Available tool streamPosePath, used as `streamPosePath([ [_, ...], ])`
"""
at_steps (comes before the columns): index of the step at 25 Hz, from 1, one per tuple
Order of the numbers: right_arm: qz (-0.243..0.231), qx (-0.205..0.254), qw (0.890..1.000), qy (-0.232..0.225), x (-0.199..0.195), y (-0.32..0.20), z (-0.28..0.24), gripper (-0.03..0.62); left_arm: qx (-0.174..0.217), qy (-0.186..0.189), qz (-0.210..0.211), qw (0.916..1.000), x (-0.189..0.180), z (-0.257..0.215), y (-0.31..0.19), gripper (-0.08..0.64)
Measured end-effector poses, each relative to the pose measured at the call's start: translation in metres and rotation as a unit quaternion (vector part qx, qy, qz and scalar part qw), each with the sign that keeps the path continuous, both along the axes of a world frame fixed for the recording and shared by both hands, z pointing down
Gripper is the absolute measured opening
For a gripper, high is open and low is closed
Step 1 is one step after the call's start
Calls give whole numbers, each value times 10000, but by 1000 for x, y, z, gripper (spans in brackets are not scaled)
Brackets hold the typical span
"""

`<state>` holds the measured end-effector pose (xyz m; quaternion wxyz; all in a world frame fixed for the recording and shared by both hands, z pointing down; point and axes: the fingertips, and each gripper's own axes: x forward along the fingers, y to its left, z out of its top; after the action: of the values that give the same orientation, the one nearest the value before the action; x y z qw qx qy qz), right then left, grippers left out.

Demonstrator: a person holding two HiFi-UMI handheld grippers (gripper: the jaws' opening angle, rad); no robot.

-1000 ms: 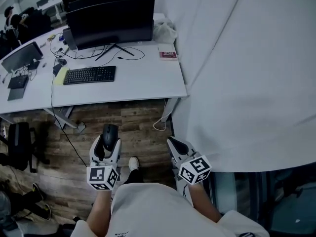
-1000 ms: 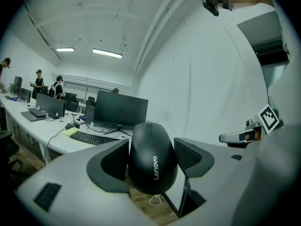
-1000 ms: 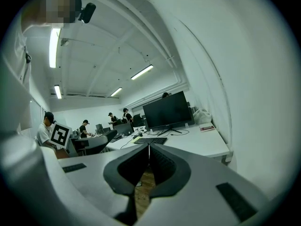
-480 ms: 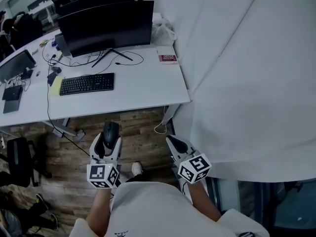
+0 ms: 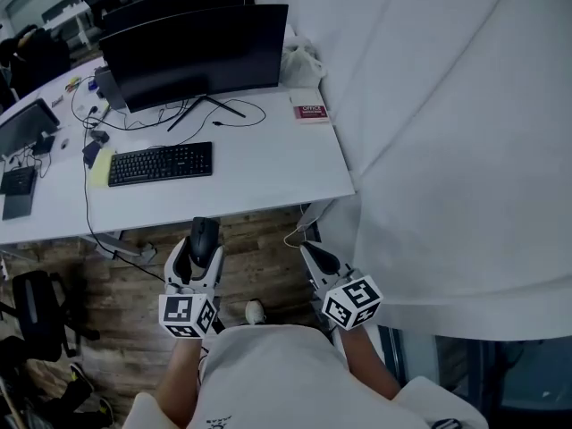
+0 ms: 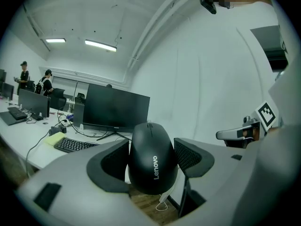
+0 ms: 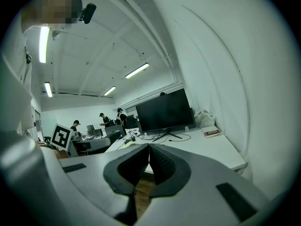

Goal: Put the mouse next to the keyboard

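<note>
Carry stage here. The left gripper [image 5: 200, 256] is clamped on the black mouse [image 6: 153, 159], held over the floor short of the desk [image 5: 268, 164]. The right gripper [image 5: 313, 259] is pinched closed on nothing. Next move is probably a reach ahead of the fingers, over the desk's near edge, to the bare spot right of the keyboard [image 5: 161, 163]. Plenty of room there.

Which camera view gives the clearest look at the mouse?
The left gripper view: the mouse fills the middle, clamped between the jaws, brand lettering legible. The head view shows it small and dark from above, in the left gripper. The right gripper view doesn't show it.
</note>
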<state>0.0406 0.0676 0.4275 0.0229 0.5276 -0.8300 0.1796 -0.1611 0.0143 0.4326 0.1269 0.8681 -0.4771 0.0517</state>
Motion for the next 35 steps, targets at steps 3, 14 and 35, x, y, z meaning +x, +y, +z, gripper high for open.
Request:
streamPosePath([
  [3,19,-30,10000,4,-6,-12,4,18,-19,27,11,10000,-7,4,-13,305],
  [14,-7,-67,10000,-9,-25,-30,9,18,-44,12,53,10000,-20,12,-31,305],
  [35,-344,-83,9994,2,-36,-74,15,18,-58,22,-235,9997,-30,18,-60,305],
])
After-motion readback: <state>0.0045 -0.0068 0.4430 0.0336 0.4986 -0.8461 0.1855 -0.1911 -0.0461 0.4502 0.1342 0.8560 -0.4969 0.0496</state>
